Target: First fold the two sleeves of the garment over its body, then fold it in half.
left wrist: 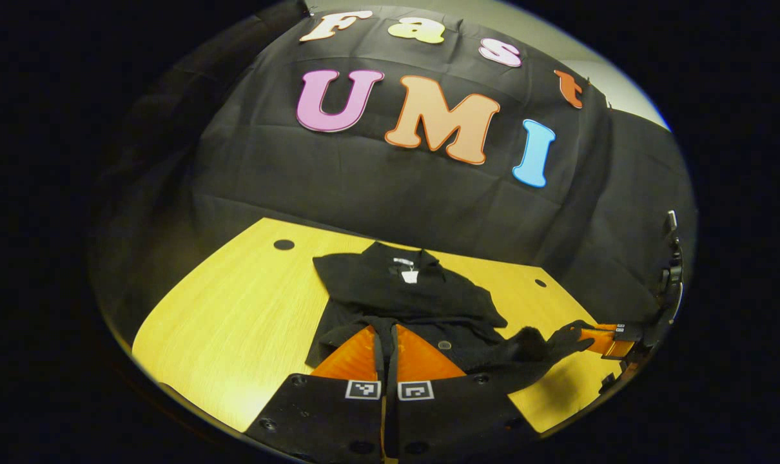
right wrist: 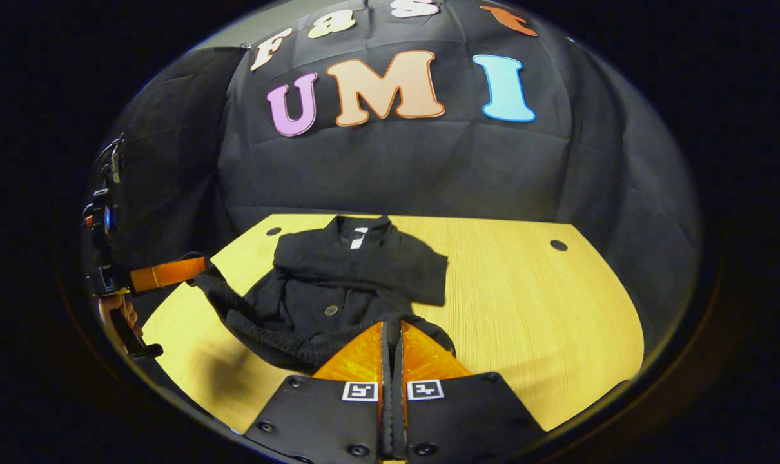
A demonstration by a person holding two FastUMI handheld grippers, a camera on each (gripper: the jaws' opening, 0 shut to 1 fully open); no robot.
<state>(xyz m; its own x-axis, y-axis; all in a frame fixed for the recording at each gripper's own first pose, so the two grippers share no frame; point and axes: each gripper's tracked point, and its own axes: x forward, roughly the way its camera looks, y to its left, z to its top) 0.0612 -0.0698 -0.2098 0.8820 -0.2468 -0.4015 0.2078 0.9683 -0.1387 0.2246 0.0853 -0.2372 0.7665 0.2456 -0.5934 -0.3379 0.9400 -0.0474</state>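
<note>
A black garment (left wrist: pixel 396 290) lies on the yellow table (left wrist: pixel 235 309), its collar with a white tag (left wrist: pixel 409 276) at the far side. My left gripper (left wrist: pixel 388 330) is shut on the near hem, a strip of black cloth between its fingers. To the right, my right gripper (left wrist: pixel 586 335) pinches another stretch of the hem, raised off the table. In the right gripper view the garment (right wrist: pixel 351 277) rises toward my right gripper (right wrist: pixel 390 327), shut on the hem. At the left, my left gripper (right wrist: pixel 200 264) holds the stretched hem corner.
The table (right wrist: pixel 525 303) has bare wood to the right of the garment and a small dark hole (right wrist: pixel 558 245) near its far corner. Another hole (left wrist: pixel 283 245) sits far left. A hand (right wrist: pixel 116 316) holds the left gripper. The black cloth wall stands behind the table.
</note>
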